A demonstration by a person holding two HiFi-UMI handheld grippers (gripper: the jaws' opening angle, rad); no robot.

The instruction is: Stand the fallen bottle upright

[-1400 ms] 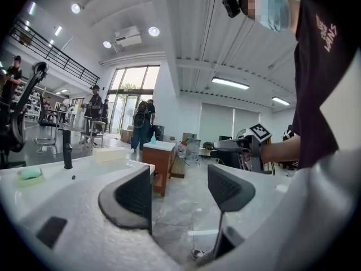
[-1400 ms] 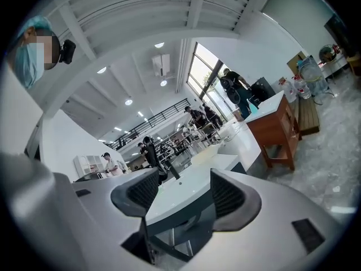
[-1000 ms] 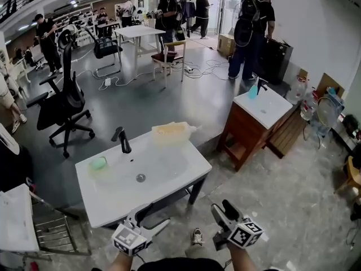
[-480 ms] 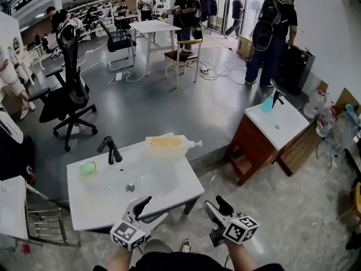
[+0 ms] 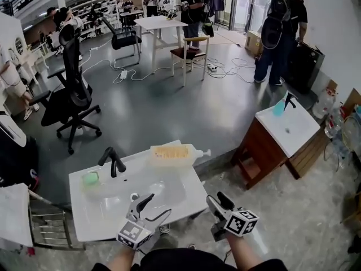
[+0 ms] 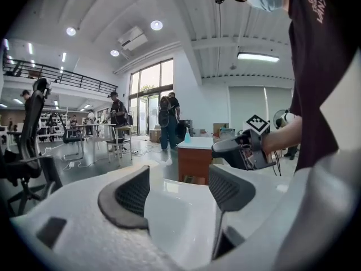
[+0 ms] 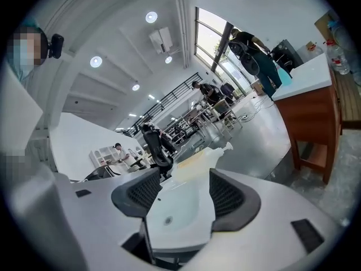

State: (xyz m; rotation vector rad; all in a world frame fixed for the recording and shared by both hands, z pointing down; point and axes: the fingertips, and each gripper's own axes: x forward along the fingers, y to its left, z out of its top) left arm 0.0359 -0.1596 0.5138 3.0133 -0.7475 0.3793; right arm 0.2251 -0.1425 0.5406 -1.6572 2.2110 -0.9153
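Note:
A translucent bottle [image 5: 174,153] with yellow contents lies on its side along the back rim of the white sink [image 5: 186,199], its pump nozzle pointing right. The right gripper view shows the bottle [image 7: 194,160] beyond the jaws, still far off. My left gripper [image 5: 145,200] hovers open over the sink's front edge, nothing between its pads. My right gripper [image 5: 216,201] is open too, off the sink's front right corner. In the left gripper view the right gripper [image 6: 241,149] appears ahead past the jaws.
A black faucet [image 5: 114,160] and a green soap dish [image 5: 90,178] stand at the sink's back left. A second basin on a wooden cabinet [image 5: 282,130] is to the right. An office chair [image 5: 70,103], tables and several people fill the floor behind.
My view has closed in on the sink. Both grippers have come forward, the left one now over the basin's front edge. The bottle has not moved.

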